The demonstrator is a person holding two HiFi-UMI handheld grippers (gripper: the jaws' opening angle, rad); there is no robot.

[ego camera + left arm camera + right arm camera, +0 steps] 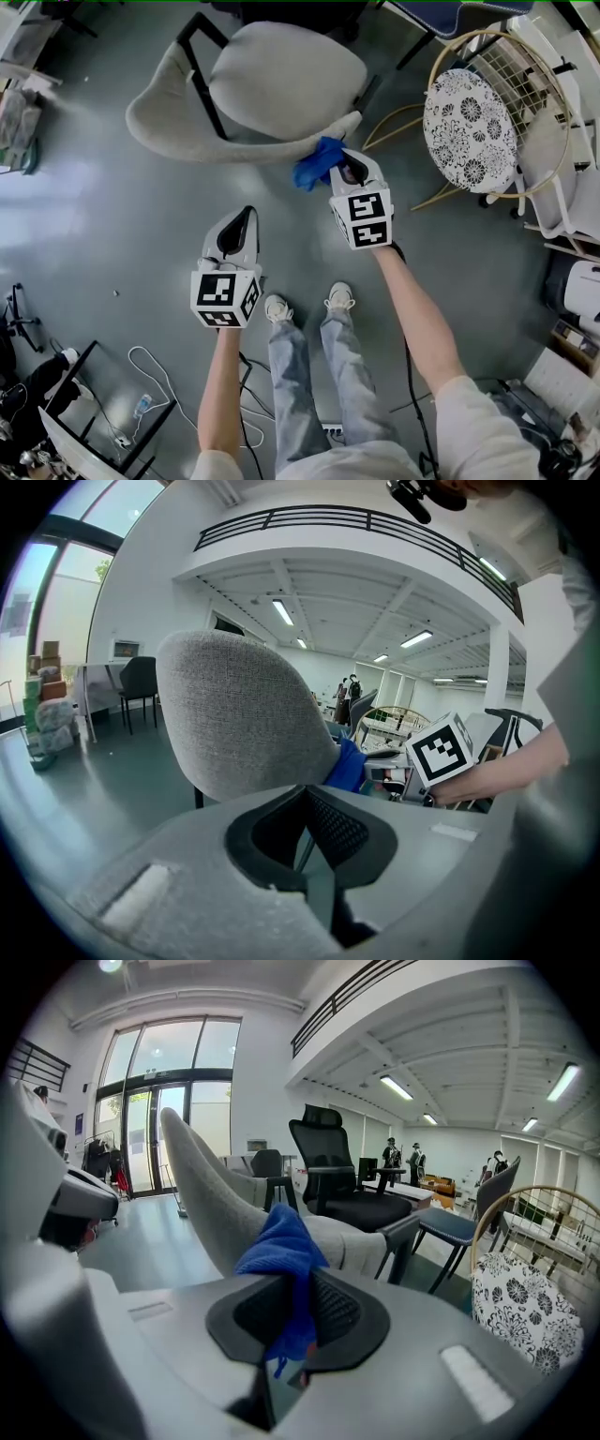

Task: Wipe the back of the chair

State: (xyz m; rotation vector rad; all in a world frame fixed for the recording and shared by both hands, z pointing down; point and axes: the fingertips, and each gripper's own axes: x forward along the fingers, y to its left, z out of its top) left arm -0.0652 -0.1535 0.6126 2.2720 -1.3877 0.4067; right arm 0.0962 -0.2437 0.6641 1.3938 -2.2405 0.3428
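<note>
A grey fabric chair (272, 80) with a curved back (234, 148) stands in front of me. My right gripper (345, 171) is shut on a blue cloth (317, 162), which presses on the right end of the chair back's rim. In the right gripper view the blue cloth (281, 1251) bunches out of the closed jaws against the grey chair back (202, 1194). My left gripper (238, 230) hangs lower left, apart from the chair, shut with nothing in it. The left gripper view faces the chair back (239, 714), with the cloth (349, 766) and right gripper (441, 752) at its right edge.
A round wire chair with a black-and-white patterned cushion (469, 117) stands right of the grey chair. A white rack (562, 159) is at the far right. Cables and a black frame (122, 394) lie at lower left. My legs and shoes (309, 305) stand just behind the grippers.
</note>
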